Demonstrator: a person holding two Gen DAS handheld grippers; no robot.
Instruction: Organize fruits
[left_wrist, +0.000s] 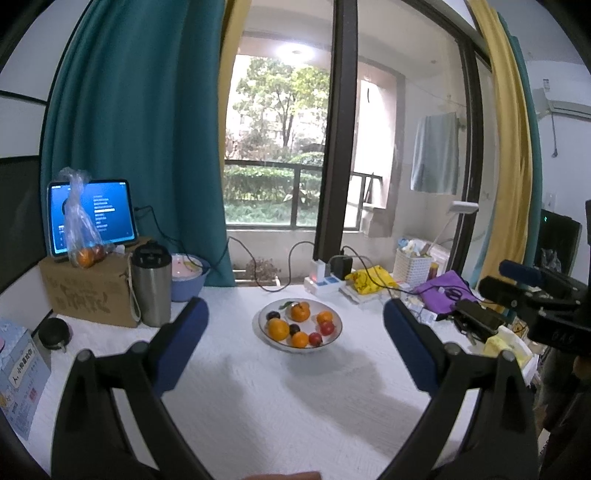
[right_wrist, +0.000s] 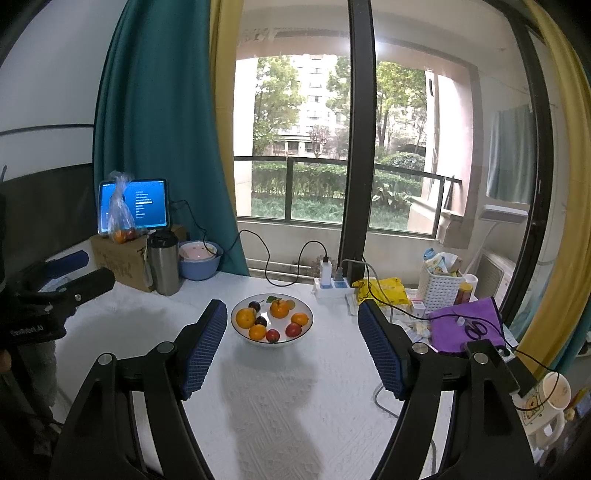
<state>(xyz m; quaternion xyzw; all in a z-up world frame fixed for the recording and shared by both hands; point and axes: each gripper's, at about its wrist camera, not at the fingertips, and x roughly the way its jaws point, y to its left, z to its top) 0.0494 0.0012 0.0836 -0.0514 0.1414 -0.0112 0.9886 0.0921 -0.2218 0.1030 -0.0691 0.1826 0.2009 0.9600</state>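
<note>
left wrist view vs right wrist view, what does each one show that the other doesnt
Only the left wrist view shows the black puck near the table's left edge, the printed carton at far left, and the right gripper from the side.

Only the right wrist view shows the cartoon mug at lower right, the scissors on the purple cloth, and the left gripper from the side.

Both show the fruit bowl, steel tumbler, tablet, bagged fruit, white basket and open fingers.
</note>
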